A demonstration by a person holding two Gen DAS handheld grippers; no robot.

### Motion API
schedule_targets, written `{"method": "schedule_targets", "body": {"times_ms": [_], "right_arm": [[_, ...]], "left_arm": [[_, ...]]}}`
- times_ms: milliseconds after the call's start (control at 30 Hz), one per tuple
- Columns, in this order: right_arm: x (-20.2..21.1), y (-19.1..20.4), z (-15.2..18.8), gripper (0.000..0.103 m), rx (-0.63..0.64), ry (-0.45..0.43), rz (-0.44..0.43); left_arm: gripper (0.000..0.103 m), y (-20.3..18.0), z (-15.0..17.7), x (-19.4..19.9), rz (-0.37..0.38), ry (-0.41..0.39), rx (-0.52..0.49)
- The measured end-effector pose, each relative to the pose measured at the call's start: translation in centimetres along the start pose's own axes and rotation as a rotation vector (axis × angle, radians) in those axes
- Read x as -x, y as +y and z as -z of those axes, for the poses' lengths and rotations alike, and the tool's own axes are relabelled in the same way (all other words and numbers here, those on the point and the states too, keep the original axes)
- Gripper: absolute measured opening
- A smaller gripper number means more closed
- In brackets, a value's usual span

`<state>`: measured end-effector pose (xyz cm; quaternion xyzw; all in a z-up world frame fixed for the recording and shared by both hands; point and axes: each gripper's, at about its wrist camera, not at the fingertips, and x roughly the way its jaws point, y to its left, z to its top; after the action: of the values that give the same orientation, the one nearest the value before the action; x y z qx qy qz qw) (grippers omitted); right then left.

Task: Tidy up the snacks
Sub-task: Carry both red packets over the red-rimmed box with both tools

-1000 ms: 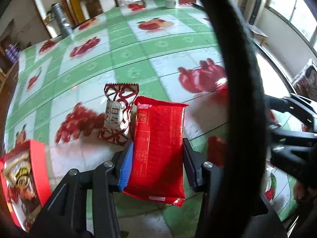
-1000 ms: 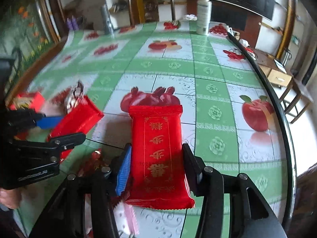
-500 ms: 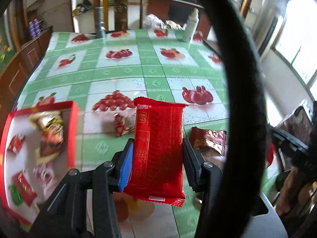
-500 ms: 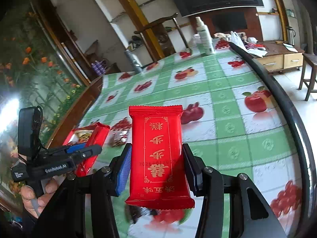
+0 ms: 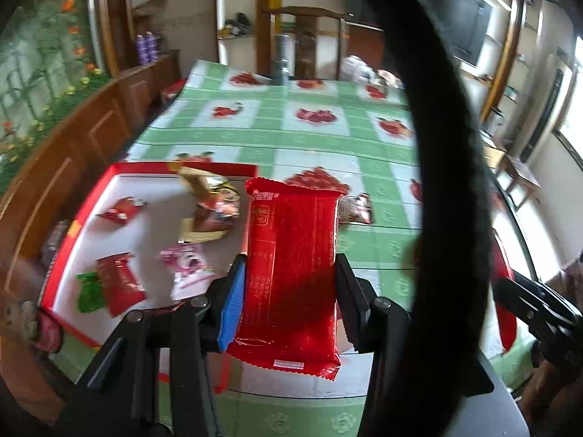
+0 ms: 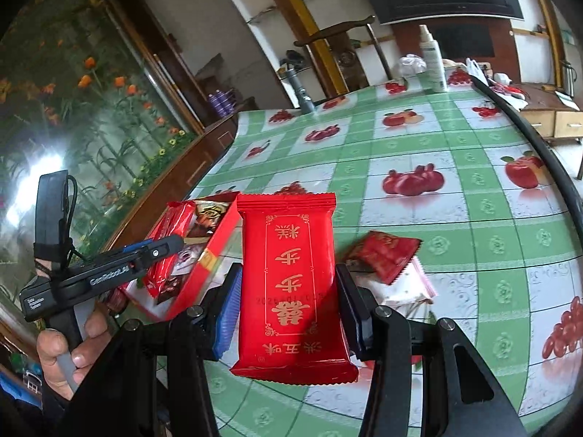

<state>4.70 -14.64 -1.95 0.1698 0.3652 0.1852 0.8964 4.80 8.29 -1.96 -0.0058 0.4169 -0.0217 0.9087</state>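
Green fruit-print worktop (image 5: 328, 138) | step: both jaws are carrying snacks toward red tray (image 5: 87, 204) | left gripper (image 5: 288, 291) is clenching red packet (image 5: 291, 276) beside the tray; right gripper (image 6: 288, 302) is clenching gold-lettered red packet (image 6: 291, 284) | next, I judge: hovering over bare tray floor, releasing.

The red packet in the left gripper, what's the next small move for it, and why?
Probably carry it a little farther left over the red box, then lower and release. The left gripper is shut on the red packet, which hangs by the box's right wall rather than over its white floor. The floor between the small snacks looks bare enough to take it.
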Motion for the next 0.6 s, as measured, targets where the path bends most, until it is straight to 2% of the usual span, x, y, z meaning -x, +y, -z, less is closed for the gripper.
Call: {"method": "schedule_targets", "body": {"times_ms": [100,300,600], "right_arm": [[0.2,0.3,-0.1,0.049,0.0,-0.01,-0.009],[0.9,1.4,0.0,0.049,0.012,-0.027,-0.008],[0.9,2.6,0.1,0.049,0.031,-0.038,-0.012]], "left_arm": [[0.048,0.7,0.1,0.2,-0.061,-0.018,0.01],[0.048,1.8,0.2,0.6,-0.114,-0.039,0.03],[0.048,3.0,0.3,1.1,-0.15,-0.061,0.054]]}}
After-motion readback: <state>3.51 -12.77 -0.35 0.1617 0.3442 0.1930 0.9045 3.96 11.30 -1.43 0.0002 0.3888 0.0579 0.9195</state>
